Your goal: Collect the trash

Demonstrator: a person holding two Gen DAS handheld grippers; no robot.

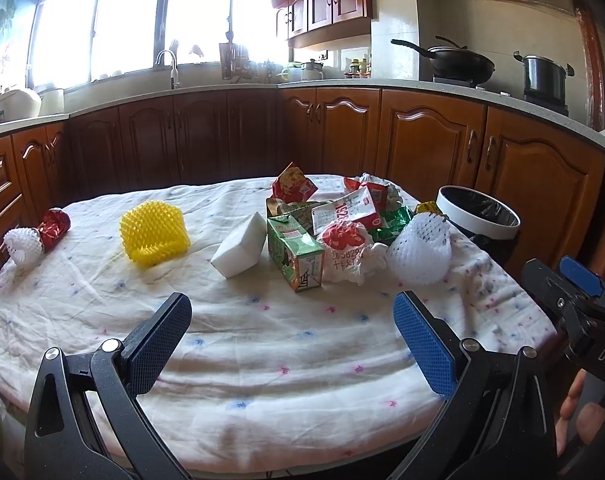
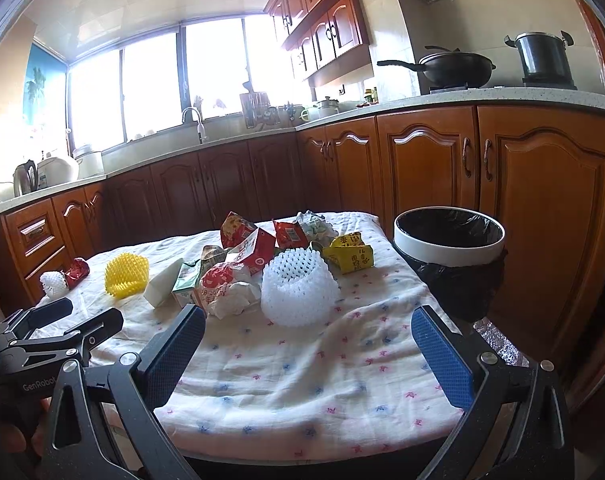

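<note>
Trash lies on a cloth-covered table (image 1: 262,340). A yellow foam net (image 1: 154,234), a white box (image 1: 240,246), a green carton (image 1: 296,254), crumpled white wrapper (image 1: 348,250), a white foam net (image 1: 420,250) and red packets (image 1: 292,184) sit toward the far side. A small white net with a red wrapper (image 1: 38,236) lies at the left edge. The bin (image 2: 450,246) with a black liner stands beyond the table's right corner. My left gripper (image 1: 292,324) is open and empty over the near cloth. My right gripper (image 2: 308,342) is open and empty, in front of the white foam net (image 2: 298,290).
Wooden kitchen cabinets (image 1: 422,136) run behind the table, with a sink tap (image 1: 170,66), a wok (image 1: 454,60) and a pot (image 1: 542,74) on the counter. A yellow packet (image 2: 348,254) lies near the bin side of the table.
</note>
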